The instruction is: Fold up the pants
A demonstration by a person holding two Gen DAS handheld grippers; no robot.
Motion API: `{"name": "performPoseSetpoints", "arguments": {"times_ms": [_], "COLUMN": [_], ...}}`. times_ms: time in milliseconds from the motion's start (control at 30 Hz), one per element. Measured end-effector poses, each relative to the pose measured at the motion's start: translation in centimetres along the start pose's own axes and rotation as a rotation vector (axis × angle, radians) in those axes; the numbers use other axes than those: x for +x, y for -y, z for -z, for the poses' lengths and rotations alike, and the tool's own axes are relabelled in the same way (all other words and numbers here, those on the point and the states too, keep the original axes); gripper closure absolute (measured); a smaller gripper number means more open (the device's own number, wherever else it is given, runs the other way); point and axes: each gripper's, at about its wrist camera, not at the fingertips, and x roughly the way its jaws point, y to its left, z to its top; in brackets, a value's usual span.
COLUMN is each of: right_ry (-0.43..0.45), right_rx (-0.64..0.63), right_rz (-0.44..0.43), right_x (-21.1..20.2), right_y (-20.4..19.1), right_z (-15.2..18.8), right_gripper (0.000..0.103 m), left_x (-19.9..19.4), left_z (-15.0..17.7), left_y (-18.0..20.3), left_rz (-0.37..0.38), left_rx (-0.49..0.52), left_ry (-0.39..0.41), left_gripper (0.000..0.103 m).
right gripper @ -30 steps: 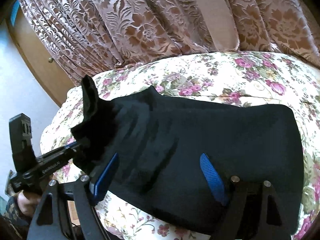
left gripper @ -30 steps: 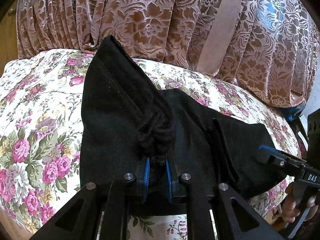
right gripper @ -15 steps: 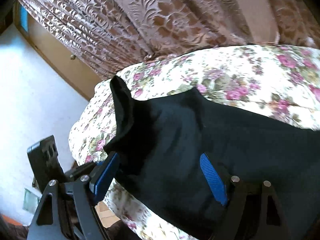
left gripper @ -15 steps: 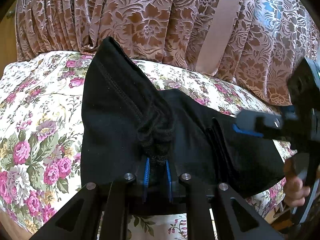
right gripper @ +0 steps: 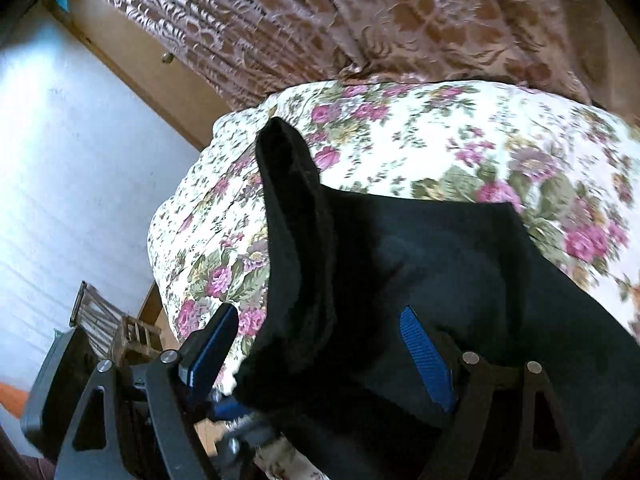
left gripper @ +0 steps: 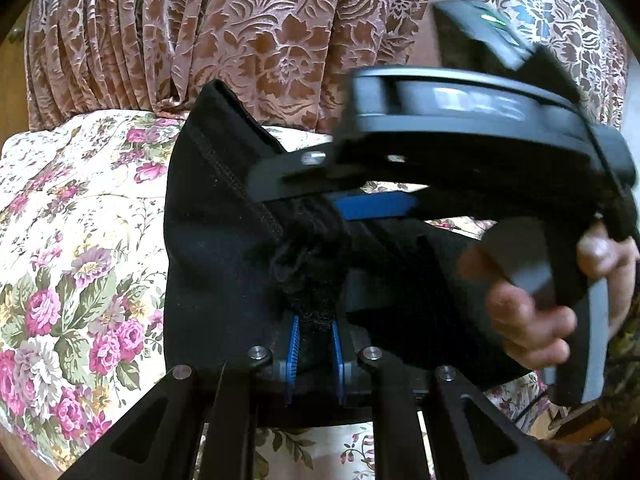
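Left tool (left gripper: 314, 354): its blue-padded fingers (left gripper: 295, 344) stand nearly together, pinched on a bunched, gathered fold of the black pants (left gripper: 224, 264). From that pinch the fabric rises ahead of the tool into an upright peak with a stitched seam running down its face; the rest of the garment spreads to either side and lies on the floral bedspread (left gripper: 68, 240).

Right tool (right gripper: 320, 356): its two blue pads (right gripper: 426, 360) stand wide apart with nothing clamped between them. In its own view the pants (right gripper: 440, 264) fill the space between and ahead of the fingers; the left pad sits just off the edge of the raised fold and the right pad lies over the dark cloth. Whether either pad touches the fabric cannot be told.

In the left wrist view the right tool (left gripper: 376, 204) crosses close in front, blurred, with one blue pad just above the bunched fold. The person's right hand (left gripper: 536, 312) grips its handle at the far right of the frame.

Pants position: on the bed, flat part extending to the right of the right tool, one corner lifted into the peak ahead of both tools.

Surroundings: patterned brown curtain (left gripper: 248, 28) hangs beyond the bed; a pale wall (right gripper: 68, 184) and a wooden door frame (right gripper: 132, 68) lie to the left of the right tool.
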Motion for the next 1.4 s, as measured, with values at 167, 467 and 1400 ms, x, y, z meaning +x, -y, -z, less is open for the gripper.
{"name": "performPoseSetpoints", "arguments": {"times_ms": [167,467,1400], "right_ry": [-0.056,-0.074,0.193], "right_rx": [-0.008,0.004,0.058], "right_rz": [0.039,0.018,-0.196], "right_x": [2.5,2.4,-10.3], "right_y": [-0.5,-0.5,-3.2], "right_z": [-1.1,-0.5,2.0], "right_gripper": [0.024,0.089,0.094], "left_x": [-0.4,-5.5,-4.4], "left_z": [0.1,1.2,2.5], "left_y": [0.2,-3.8,-11.2], "left_rz": [0.003,0.161,0.108], "left_rx": [0.016,-0.110,-0.425], "left_ry": [0.006,0.075,0.050], "left_gripper": [0.090,0.077,0.075]}}
